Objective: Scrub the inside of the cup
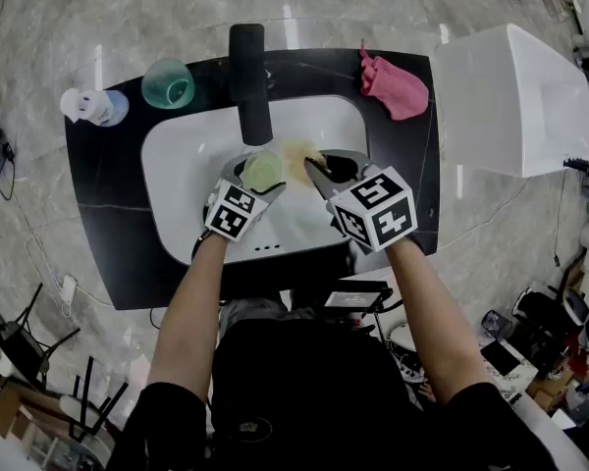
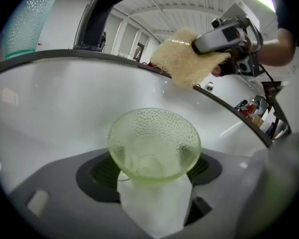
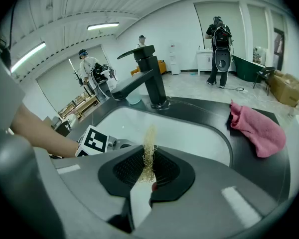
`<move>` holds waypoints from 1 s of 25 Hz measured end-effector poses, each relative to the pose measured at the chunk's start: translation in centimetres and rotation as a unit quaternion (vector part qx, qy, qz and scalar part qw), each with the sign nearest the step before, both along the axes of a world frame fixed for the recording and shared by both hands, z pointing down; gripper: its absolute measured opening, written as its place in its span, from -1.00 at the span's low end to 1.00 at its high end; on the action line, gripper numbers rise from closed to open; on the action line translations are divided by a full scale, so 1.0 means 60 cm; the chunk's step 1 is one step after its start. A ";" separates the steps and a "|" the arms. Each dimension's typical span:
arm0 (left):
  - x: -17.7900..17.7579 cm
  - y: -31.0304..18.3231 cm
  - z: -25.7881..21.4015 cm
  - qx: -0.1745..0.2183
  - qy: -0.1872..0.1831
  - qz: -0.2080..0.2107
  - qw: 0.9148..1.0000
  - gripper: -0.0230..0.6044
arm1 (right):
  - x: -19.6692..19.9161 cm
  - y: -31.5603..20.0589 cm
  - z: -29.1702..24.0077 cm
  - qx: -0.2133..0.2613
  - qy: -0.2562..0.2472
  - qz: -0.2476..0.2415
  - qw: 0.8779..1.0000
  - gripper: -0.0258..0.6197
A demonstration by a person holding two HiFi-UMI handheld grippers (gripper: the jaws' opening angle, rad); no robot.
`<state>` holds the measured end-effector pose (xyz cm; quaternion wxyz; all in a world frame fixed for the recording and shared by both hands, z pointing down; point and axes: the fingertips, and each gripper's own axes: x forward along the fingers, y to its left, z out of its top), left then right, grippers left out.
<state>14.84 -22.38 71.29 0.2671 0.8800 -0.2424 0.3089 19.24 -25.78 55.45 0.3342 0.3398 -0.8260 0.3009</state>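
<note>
Head view: L gripper (image 1: 258, 177) is clamped on the pale green cup (image 1: 263, 171), holding it over the white sink (image 1: 177, 165) just below the black tap (image 1: 248, 81). R gripper (image 1: 319, 168) sits right beside it, pinching a yellowish scrub pad (image 1: 302, 155) that is touching or nearly touching the cup rim. A teal cup (image 1: 168, 82) and a pink cloth (image 1: 393, 86) sit on the counter, well apart from the work.

L gripper view: the jaws stand wide w/ the dotted green cup gripped btwn them low on its body, mouth tipped up. The pad hangs above and beyond it, not yet inside.

R gripper view: the jaws are pressed onto the pad, seen edge-on; most of it sticks out free.

Doing it well, prob.: keep the cup still, turn its mouth toward the pad, feed the free end in past the rim, press it to the wall and twist, then reach the bottom. The pad is floppy, so it may fold.

Writing: none readable. Only black-and-white square markers on the gripper cubes; no brand seen.
</note>
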 end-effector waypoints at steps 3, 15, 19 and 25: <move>-0.001 0.006 -0.005 -0.001 -0.004 0.006 1.000 0.26 | -0.002 0.002 0.001 -0.001 -0.001 -0.005 1.000 -0.79; -0.004 0.038 -0.080 0.034 -0.023 0.044 0.998 0.26 | -0.047 0.039 -0.021 0.003 -0.014 -0.079 0.997 -0.79; -0.001 0.049 -0.111 0.047 -0.029 0.057 0.997 0.26 | -0.062 0.061 -0.028 -0.005 -0.015 -0.125 0.992 -0.79; -0.010 0.058 -0.141 0.069 -0.050 0.079 0.993 0.26 | -0.069 0.080 -0.034 -0.003 -0.007 -0.163 0.987 -0.79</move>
